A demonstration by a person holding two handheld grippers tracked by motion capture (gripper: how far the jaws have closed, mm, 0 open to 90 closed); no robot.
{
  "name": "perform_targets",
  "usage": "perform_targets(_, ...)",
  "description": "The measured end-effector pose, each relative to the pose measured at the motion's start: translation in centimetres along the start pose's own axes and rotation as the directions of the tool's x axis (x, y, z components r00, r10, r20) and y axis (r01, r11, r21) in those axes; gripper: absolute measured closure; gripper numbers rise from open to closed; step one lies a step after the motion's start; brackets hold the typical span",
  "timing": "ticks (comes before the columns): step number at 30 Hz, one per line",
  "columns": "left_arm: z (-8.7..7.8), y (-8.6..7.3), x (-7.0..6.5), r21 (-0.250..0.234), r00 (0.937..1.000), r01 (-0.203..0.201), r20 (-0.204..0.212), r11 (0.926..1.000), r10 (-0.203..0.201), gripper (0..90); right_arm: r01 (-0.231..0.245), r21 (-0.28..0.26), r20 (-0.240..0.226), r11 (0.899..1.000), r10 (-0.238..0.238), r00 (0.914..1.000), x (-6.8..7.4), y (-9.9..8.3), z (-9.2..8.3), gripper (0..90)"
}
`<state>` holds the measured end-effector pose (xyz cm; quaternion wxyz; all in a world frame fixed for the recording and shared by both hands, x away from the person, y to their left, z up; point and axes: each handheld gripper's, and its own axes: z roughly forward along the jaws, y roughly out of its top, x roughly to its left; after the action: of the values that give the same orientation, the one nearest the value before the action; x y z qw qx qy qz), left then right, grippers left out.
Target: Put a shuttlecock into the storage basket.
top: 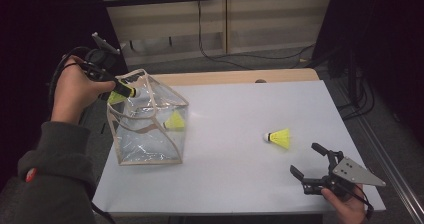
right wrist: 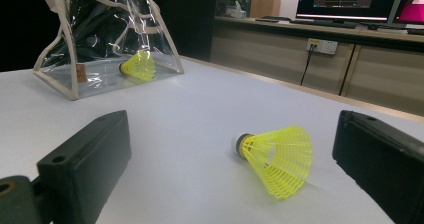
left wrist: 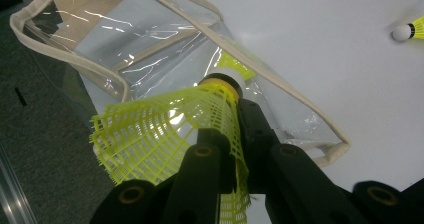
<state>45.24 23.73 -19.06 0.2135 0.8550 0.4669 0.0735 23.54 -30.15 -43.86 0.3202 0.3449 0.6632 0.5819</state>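
In the right gripper view we look between our right gripper (right wrist: 225,169), whose jaws stand wide apart with nothing between them, at a loose shuttlecock (right wrist: 275,159) lying on its side on the white table (right wrist: 200,99). It rests just ahead of the jaws, near the middle of the gap, its cork pointing left and its yellow skirt right in this view, so the long axis runs across the opening; we judge a straight advance and a close would catch it. In the high view this shuttlecock (top: 278,137) lies just up-table of the right gripper (top: 312,166), well apart from the left hand (top: 75,91). Farther off, the left gripper (top: 117,90) is clamped on a second shuttlecock (left wrist: 170,134) by its skirt, cork foremost, held over the open mouth of the clear bag (top: 120,149). A third shuttlecock (top: 175,120) already lies inside that bag. The right hand is plainly the nearer to the loose one.
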Motion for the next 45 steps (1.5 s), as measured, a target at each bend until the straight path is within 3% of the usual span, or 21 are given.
perform_targets(16, 1.0, 0.0, 0.4, 0.004, 0.9995, 0.022, -0.021, 0.9998, -0.022, 86.7, 0.0, -0.001, -0.002, 1.0, 0.0, 1.0, 0.0, 0.0, 0.1, 2.0)
perform_targets(18, 1.0, 0.1, 0.4, 0.008, 0.9997, 0.008, -0.023, 0.9999, -0.008, 86.7, -0.002, -0.002, -0.002, 1.0, 0.002, 1.0, 0.1, 0.0, 0.1, 1.9)
perform_targets(21, 1.3, 0.1, 0.3, 0.011, 0.9993, 0.026, -0.028, 0.9996, -0.026, 86.6, 0.0, 0.0, -0.003, 1.0, 0.0, 1.0, 0.0, 0.0, 0.0, 2.0)
perform_targets(27, 1.8, 0.3, 0.5, 0.021, 0.999, 0.016, -0.041, 0.9997, -0.015, 86.6, 0.004, -0.001, -0.003, 1.0, -0.004, 1.0, 0.0, 0.0, 0.0, 2.0)
perform_targets(33, 2.5, 0.1, 0.7, 0.022, 0.998, 0.047, -0.043, 0.9986, -0.046, 86.6, 0.004, 0.0, -0.002, 1.0, -0.004, 1.0, 0.0, 0.0, 0.0, 2.0)
perform_targets(38, 3.0, 0.1, 1.0, 0.028, 0.998, 0.036, -0.053, 0.999, -0.034, 86.6, 0.003, 0.0, -0.004, 1.0, -0.003, 1.0, 0.0, 0.0, 0.0, 2.0)
perform_targets(45, 3.6, 0.0, 1.1, 0.022, 0.9963, 0.063, -0.059, 0.9978, -0.062, 86.6, 0.002, 0.001, -0.003, 1.0, -0.002, 1.0, 0.0, 0.0, 0.0, 2.0)
